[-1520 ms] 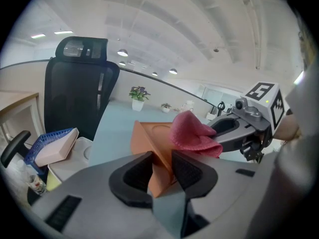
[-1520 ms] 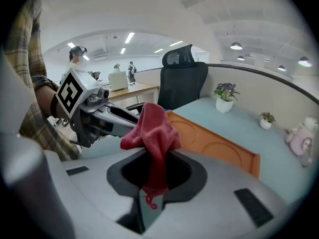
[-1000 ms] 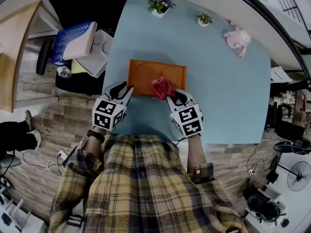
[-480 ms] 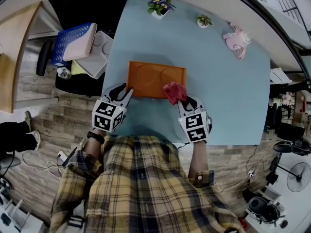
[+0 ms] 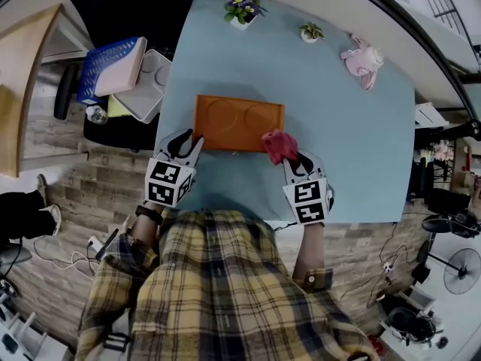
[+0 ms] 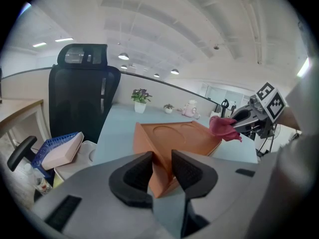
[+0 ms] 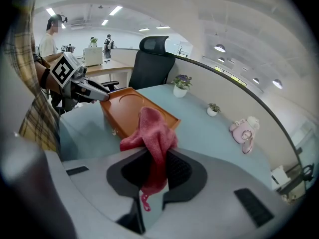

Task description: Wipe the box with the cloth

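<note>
box [image 5: 239, 122]: orange, stiff, probably light, mid desk [image 5: 353, 164] | left claw [image 5: 188, 143]: clamped on its near-left corner, a sound steadying hold | right claw [image 5: 297, 162]: pinching soft, limp red cloth [image 5: 278, 146] at box's near-right corner; contact unclear

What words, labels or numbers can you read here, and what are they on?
No readable text anywhere.
The left gripper and right gripper bear only black-and-white square marker patterns, no letters.
The orange box and red cloth show no print.
</note>
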Tool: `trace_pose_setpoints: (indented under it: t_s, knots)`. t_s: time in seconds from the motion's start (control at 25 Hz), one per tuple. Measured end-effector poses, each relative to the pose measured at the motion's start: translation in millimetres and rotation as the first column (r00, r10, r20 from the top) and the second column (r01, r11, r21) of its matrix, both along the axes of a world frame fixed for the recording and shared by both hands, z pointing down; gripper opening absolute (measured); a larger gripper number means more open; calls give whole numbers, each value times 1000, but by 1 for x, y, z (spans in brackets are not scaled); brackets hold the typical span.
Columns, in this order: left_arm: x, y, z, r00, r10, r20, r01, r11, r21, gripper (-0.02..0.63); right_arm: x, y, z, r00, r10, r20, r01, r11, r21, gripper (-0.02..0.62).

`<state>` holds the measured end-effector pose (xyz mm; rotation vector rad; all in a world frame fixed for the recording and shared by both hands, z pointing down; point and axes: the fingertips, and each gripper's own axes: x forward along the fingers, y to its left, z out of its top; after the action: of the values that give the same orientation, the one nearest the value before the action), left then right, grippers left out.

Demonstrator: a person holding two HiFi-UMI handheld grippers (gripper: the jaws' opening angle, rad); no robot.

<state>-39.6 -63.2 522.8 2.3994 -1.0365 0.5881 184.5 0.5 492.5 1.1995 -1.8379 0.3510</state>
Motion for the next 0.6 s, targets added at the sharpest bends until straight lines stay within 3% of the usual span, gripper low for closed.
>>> trace_pose_setpoints:
  t_s: [0.12, 0.36, 0.6]
  knots:
    - [1, 0, -1, 1000, 7, 25, -8, 1000, 21, 120, 13, 3, -7, 999, 29, -30, -29, 999, 14, 67]
    - [-1, 2, -3, 997, 24, 74, -27, 999, 41, 123, 19, 3, -26, 998, 66, 0, -65, 993, 96, 67]
    - [-3, 4, -29, 999, 19, 51, -24, 996, 87, 124, 3, -5, -47, 995, 57, 80, -72, 979, 189, 67]
